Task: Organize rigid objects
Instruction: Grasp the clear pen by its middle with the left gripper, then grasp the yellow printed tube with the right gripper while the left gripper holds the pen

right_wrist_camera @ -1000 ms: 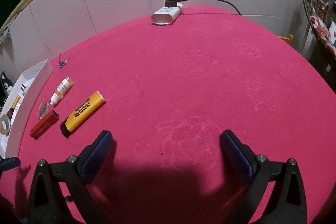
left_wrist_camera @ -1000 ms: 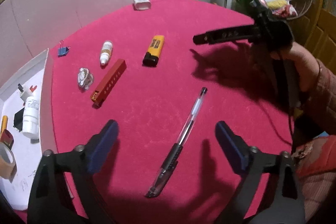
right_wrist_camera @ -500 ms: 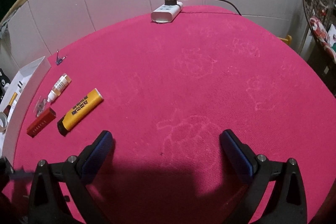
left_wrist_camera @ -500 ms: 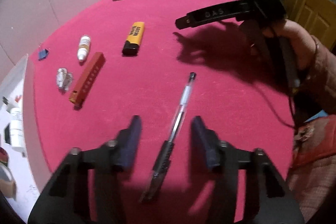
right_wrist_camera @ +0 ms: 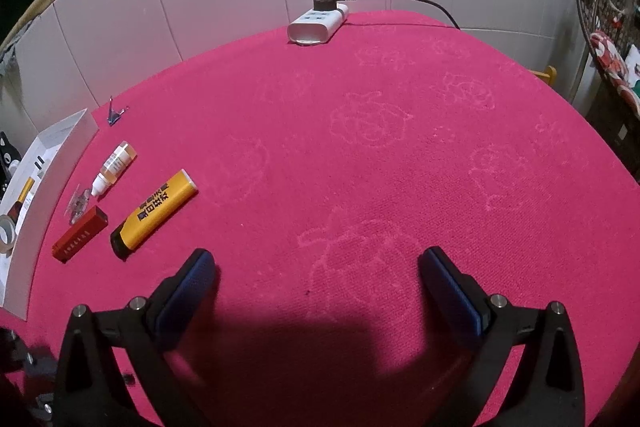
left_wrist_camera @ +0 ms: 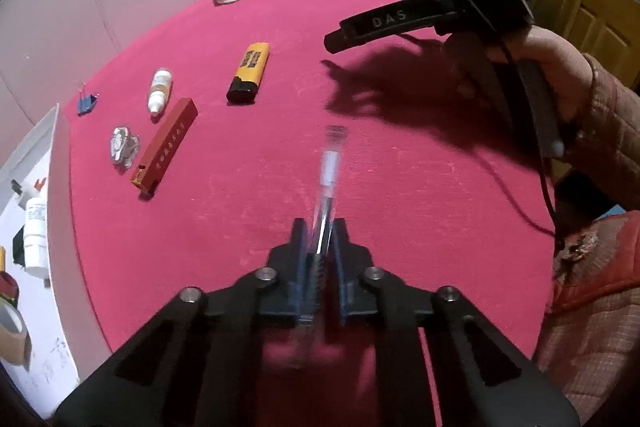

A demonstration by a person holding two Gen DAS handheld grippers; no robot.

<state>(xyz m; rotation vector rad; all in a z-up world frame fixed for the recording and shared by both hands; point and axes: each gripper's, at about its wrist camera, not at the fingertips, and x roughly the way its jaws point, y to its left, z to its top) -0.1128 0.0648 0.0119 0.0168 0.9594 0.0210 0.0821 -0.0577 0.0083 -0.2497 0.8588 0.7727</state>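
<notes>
Change: left claw (left_wrist_camera: 318, 247) has closed from wide apart onto the pen (left_wrist_camera: 329, 179).
Pen: clamped near its grip end, clear barrel pointing forward over the red worktop (left_wrist_camera: 400, 187).
Right claw (right_wrist_camera: 316, 283): fingers apart, empty.

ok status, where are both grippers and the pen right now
Left gripper shut on pen, pen blurred, pointing forward. Right gripper open, holding nothing, over bare red cloth. Lighter and red case off to the left, apart from the pen.

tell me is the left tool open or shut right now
Shut. In the left wrist view the left tool has its two blue pads pressed against the clear pen, which sticks out forward between them.
</notes>
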